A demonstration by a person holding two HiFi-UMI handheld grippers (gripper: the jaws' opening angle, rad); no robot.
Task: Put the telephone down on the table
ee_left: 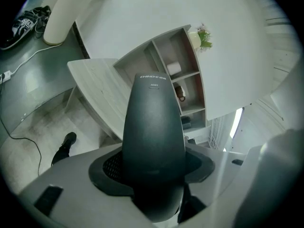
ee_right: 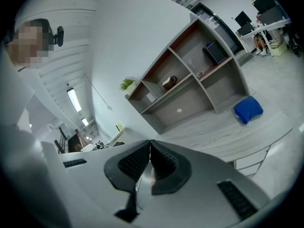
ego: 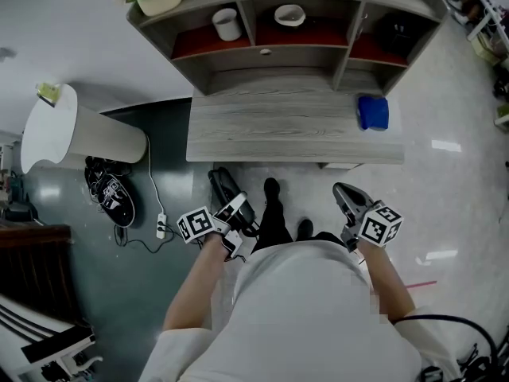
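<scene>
Dark grey, smooth-shelled plastic telephone handset pinched across its wide part between the ribbed fingers of the left gripper, tapered end sticking out ahead. Hanging over the pale glossy floor right in front of the body, short of the near edge of the light grey wood-grain table with the open shelf unit on top. Not set down yet. Right gripper empty, fingers pressed together, hovering alongside.

Handling guess: hard stiff shell, probably light, no give at all, so no squashing worries. Smooth and tapering though, so likely to squirt forward if squeezed near the narrow end. Best kept at the fat middle, as now. Plenty of bare tabletop left of the blue soft-looking bundle. Worth laying flat and low rather than dropping, probably prone to bouncing or cracking.
</scene>
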